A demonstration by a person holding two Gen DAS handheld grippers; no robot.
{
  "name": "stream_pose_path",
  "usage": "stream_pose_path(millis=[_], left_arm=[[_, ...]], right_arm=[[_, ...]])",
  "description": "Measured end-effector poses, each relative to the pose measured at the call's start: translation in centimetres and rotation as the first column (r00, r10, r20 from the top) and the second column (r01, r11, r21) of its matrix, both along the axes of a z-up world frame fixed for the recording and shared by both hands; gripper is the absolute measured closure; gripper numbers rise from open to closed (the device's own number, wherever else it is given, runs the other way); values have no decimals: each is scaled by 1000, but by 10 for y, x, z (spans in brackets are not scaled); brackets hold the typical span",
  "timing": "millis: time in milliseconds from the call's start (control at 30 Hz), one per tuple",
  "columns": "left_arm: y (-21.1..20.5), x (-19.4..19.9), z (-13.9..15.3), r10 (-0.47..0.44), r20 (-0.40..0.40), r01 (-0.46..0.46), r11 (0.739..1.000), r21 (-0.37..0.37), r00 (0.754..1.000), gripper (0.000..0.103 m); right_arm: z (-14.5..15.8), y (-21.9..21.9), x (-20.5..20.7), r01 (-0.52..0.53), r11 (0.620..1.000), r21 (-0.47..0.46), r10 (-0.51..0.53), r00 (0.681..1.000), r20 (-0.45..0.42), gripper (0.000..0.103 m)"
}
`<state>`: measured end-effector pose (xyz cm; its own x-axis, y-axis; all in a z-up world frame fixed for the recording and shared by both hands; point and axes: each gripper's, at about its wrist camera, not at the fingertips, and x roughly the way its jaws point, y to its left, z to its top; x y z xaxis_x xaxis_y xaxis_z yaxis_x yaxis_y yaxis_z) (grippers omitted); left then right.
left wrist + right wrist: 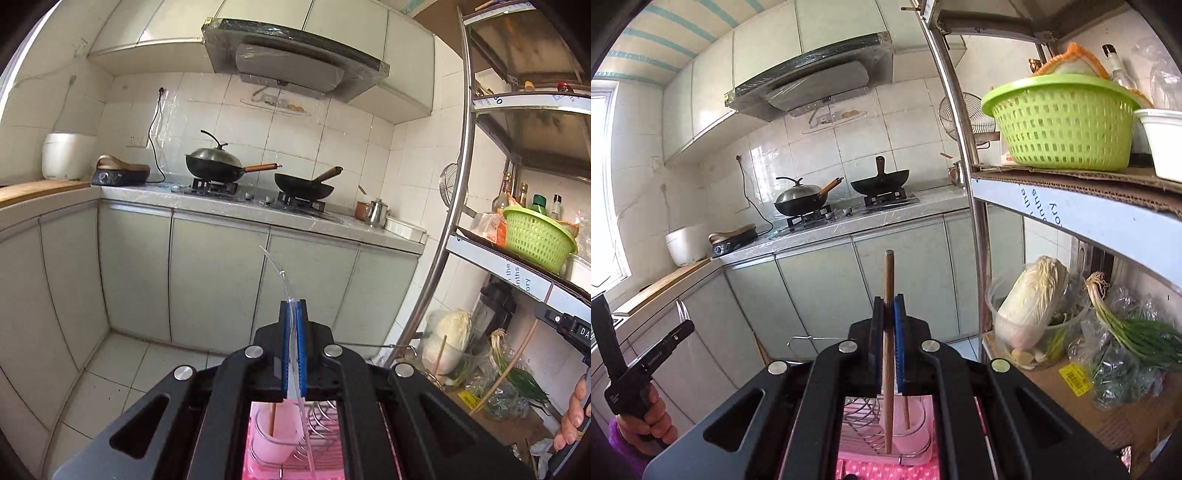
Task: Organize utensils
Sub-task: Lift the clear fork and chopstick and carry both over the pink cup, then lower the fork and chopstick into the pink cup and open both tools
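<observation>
Right gripper [889, 306] clamped on a wooden chopstick [888, 332], tip hanging over the pink cup [916, 432] below. Left gripper [293, 314] pinches a clear plastic utensil [286, 284]. Keep both vertical, lower straight into the cup.

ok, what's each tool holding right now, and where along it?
Left tool: clear plastic utensil, clamped partway along, curved end sticking out above. Right tool: wooden chopstick, gripped near its upper end.

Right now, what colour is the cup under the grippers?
Pale pink cup; clearest in the left wrist view.
</observation>
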<state>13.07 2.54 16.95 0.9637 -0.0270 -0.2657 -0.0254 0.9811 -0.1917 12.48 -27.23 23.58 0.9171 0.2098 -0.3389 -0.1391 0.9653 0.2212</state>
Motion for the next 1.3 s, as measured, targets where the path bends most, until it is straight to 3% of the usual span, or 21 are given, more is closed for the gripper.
stream_pose_path(millis=[167,367,700,833,1300], left_arm=[[1,22,1,58,55,-60,997,52,997,100],[0,47,-19,123,85,-131,987,91,989,100],[-2,66,-69,104,92,-114,988,103,990,100],[-6,66,-89,82,62,-89,989,115,995,100],[0,69,-136,-15,-131,19,999,34,991,100]], right_arm=[[3,3,23,2,1000,-13,-2,1000,1,98],[-10,7,44,13,999,-30,-14,1000,-8,98],[-48,13,71,6,999,-50,-11,995,-98,98],[-65,16,73,-2,998,-59,-7,989,-148,98],[-106,18,83,-34,999,-31,24,956,-293,98]])
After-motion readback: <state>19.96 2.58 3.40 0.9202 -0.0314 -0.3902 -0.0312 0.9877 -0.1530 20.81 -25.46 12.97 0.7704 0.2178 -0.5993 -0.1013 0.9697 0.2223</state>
